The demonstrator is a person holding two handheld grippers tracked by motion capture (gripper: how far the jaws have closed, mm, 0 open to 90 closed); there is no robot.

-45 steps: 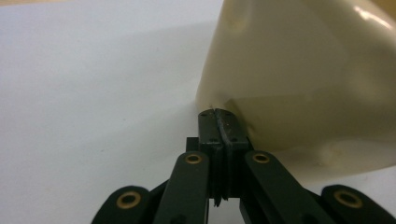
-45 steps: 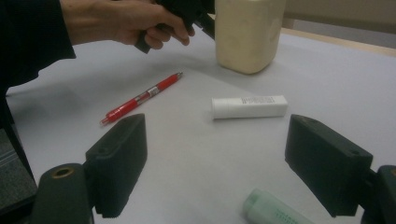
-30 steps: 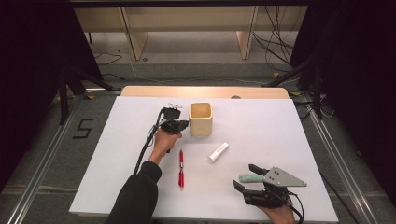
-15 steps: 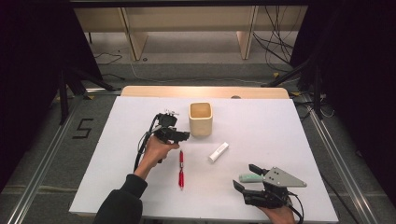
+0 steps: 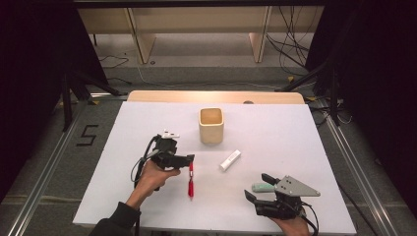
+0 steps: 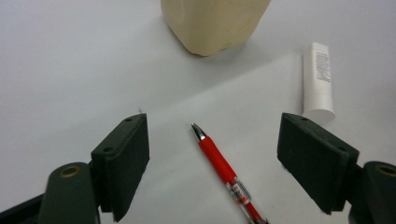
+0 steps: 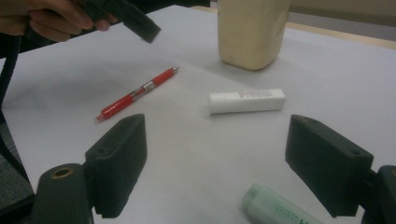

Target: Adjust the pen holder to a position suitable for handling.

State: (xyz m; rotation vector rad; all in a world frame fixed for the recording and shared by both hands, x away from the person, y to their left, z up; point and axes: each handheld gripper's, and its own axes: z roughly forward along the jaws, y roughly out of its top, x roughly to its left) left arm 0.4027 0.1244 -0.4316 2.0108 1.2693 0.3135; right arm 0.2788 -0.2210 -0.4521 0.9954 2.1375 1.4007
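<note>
beige cup (image 5: 211, 126) upright on white table (image 5: 305, 147), interior not visible

Setting: a laboratory recording station, not a home or shop.
- Flat white rectangular counter (image 5: 295, 147), covered edge to edge in a plain white sheet, with a pale wooden strip (image 5: 216, 96) along its far side.
- Black curtains (image 5: 39, 73) hang on both sides, closing off the bay.
- Grey carpeted floor (image 5: 59, 147) with metal rails (image 5: 44, 182) running beside the counter and a black numeral "5" marker (image 5: 87, 135) taped down.
- Loose black cables (image 5: 290, 49) trail over the floor behind.
- Light wooden furniture legs (image 5: 145, 46) stand at the back.
</note>
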